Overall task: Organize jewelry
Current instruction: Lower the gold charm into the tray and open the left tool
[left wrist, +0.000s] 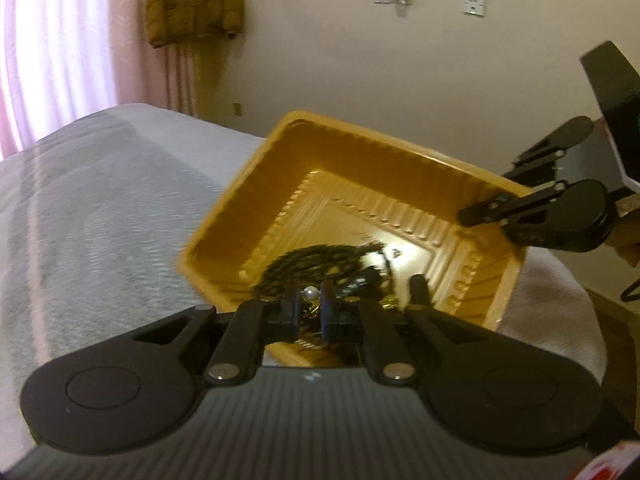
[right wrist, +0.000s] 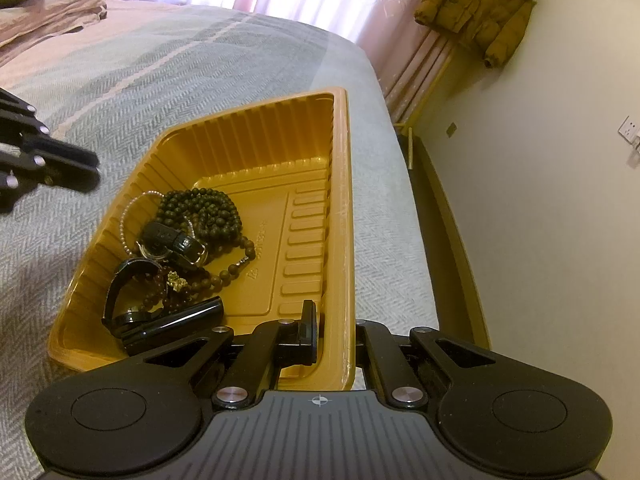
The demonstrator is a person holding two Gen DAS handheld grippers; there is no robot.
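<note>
A gold plastic tray (left wrist: 360,152) (right wrist: 340,200) rests on the bed and holds a pile of jewelry: a dark bead necklace (right wrist: 216,208) (left wrist: 308,264), a thin pearl strand (right wrist: 128,208), a black watch (right wrist: 176,244) and a black bangle (right wrist: 120,292). My left gripper (left wrist: 310,300) hovers over the tray's near side, shut on a small pearl piece (left wrist: 309,292) with gold parts below it. My right gripper (right wrist: 332,328) is shut on the tray's right wall; it also shows in the left wrist view (left wrist: 480,212) at the tray's right rim.
The tray sits on a grey herringbone bedspread (right wrist: 160,80) near the bed's right edge. A dark floor strip (right wrist: 448,220) and a cream wall lie beyond. A mustard jacket (right wrist: 476,4) hangs by pink curtains. Folded pink bedding (right wrist: 48,8) lies at the far left.
</note>
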